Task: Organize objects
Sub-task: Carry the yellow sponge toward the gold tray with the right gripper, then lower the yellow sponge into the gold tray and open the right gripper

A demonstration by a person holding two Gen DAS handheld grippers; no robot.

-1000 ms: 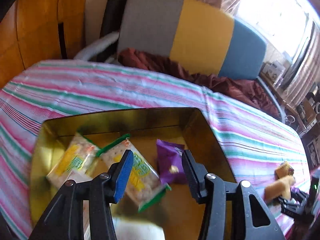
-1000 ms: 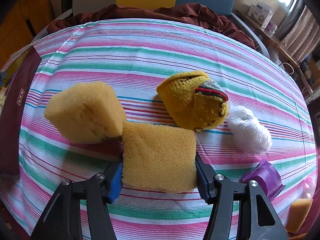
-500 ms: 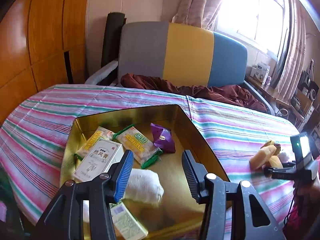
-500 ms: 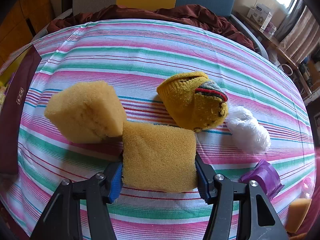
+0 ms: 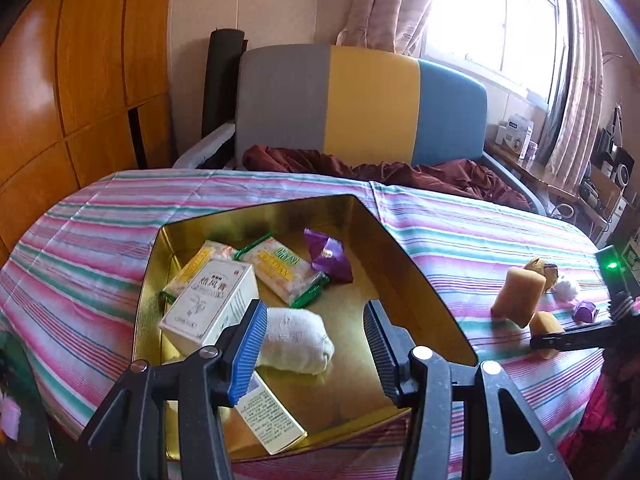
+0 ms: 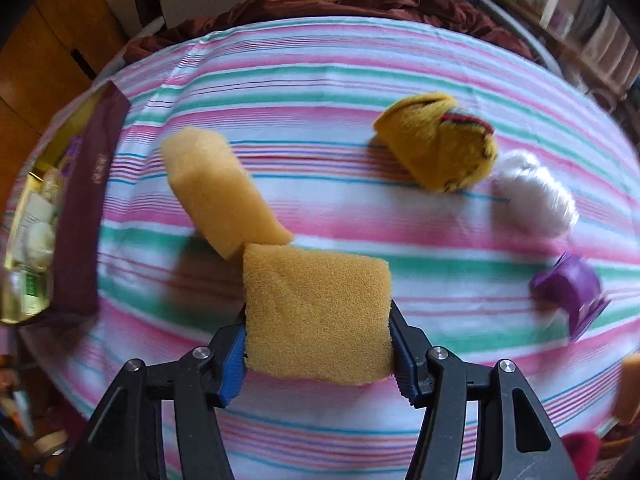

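Sponge [image 6: 316, 312], yellow, porous, squarish, pinched in right claw [image 6: 318, 346]

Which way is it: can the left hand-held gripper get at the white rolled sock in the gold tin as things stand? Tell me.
Probably yes. The left hand-held gripper is open and empty, and the white rolled sock lies uncovered in the gold tin, just beyond its fingertips. The white box sits close on one side, though.

A sofa [image 5: 360, 100] with a grey, yellow and blue back stands beyond the striped tablecloth [image 5: 120, 208], a dark red blanket [image 5: 400, 168] heaped on its seat. Left of the sofa rise orange wood panels [image 5: 80, 60]; to its right, a bright window [image 5: 500, 12] with patterned curtains [image 5: 576, 80] pours in daylight
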